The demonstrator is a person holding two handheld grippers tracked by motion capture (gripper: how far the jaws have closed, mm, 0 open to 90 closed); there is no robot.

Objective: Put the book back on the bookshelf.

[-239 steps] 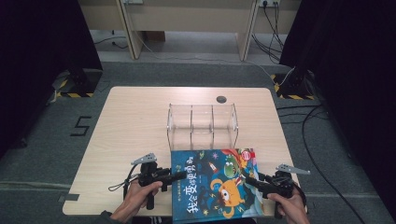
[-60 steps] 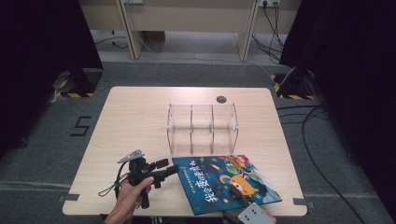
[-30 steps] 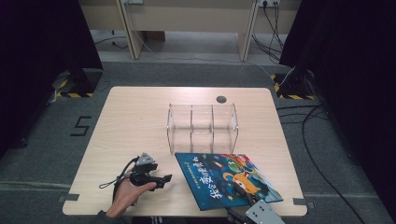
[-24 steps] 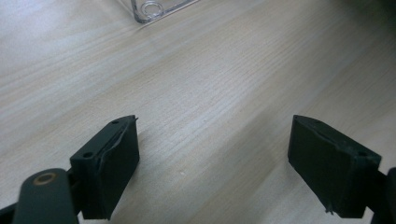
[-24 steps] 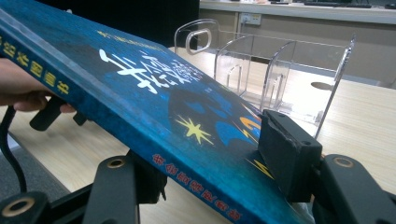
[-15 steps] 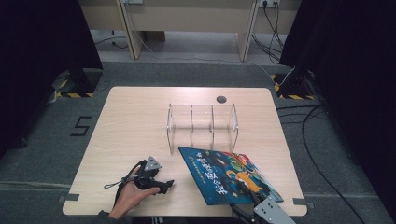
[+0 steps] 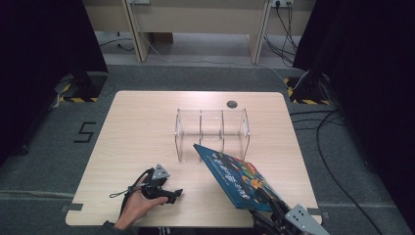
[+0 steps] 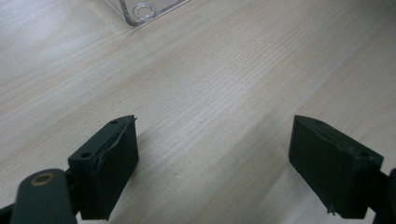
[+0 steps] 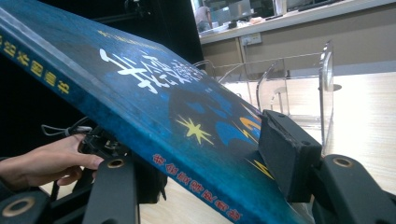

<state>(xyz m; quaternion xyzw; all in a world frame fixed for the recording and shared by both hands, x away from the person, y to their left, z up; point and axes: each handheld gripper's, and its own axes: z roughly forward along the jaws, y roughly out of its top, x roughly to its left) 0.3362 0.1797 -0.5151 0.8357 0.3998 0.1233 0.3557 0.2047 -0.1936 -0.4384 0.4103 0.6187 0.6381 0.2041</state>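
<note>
1. The book (image 7: 235, 175) is a hardback picture book with a deep blue cover, white characters across it, yellow stars and an orange cartoon figure; a line of yellow and red characters runs down its spine edge.
2. The right gripper (image 9: 210, 172) is clamped on the book's near corner, one black jaw pressed on the cover and the other under it, at the near edge of the table (image 7: 142, 132).
3. From that grip the book rises away from the gripper, tilted with one long edge up, and its far corner reaches just in front of the clear rack (image 7: 213, 133).
4. That rack, a see-through plastic stand with upright dividers, stands beyond the held book, past its far end.
5. The left gripper (image 7: 172, 195) lies low over the table under the person's hand (image 7: 136, 208), off to the held book's left and well apart from it. Its jaws stand apart with only bare wood between them, and a corner of the rack shows farther ahead of them.
6. Eight seconds ago the book lay flat on the table with both grippers at its near corners. Since then the left gripper has let go and drawn away to the left, while the book has been turned and tipped up off the table.
</note>
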